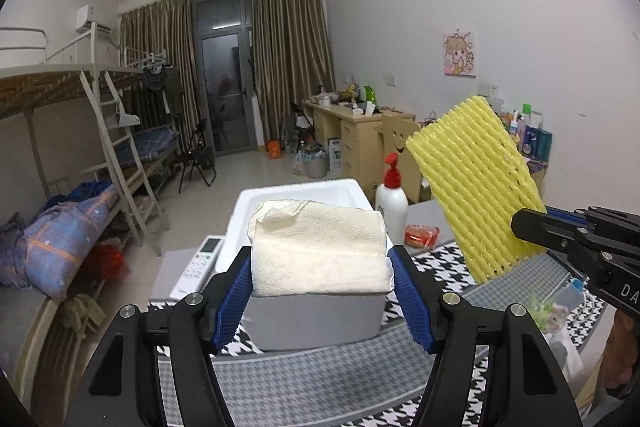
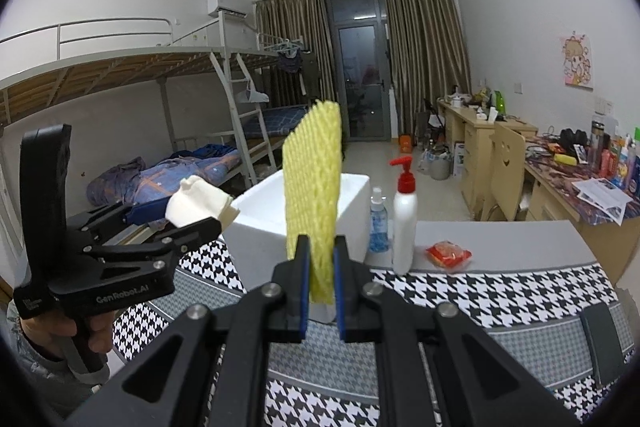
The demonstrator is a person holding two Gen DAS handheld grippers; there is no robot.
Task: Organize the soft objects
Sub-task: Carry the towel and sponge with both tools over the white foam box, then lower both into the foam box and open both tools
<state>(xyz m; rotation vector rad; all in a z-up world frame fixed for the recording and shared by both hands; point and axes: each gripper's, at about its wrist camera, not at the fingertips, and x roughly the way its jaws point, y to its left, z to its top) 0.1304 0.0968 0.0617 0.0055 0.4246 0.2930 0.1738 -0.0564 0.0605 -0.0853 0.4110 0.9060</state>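
- Left gripper (image 1: 320,291) of mine clamps a folded paper towel stack (image 1: 320,247) between its blue pads, at lower centre of the left wrist view, above the white foam box (image 1: 300,193).
- Right gripper (image 2: 321,291) is nearly closed on a yellow foam net (image 2: 314,187) that stands upright at frame centre, before the box on the tabletop (image 2: 500,239).
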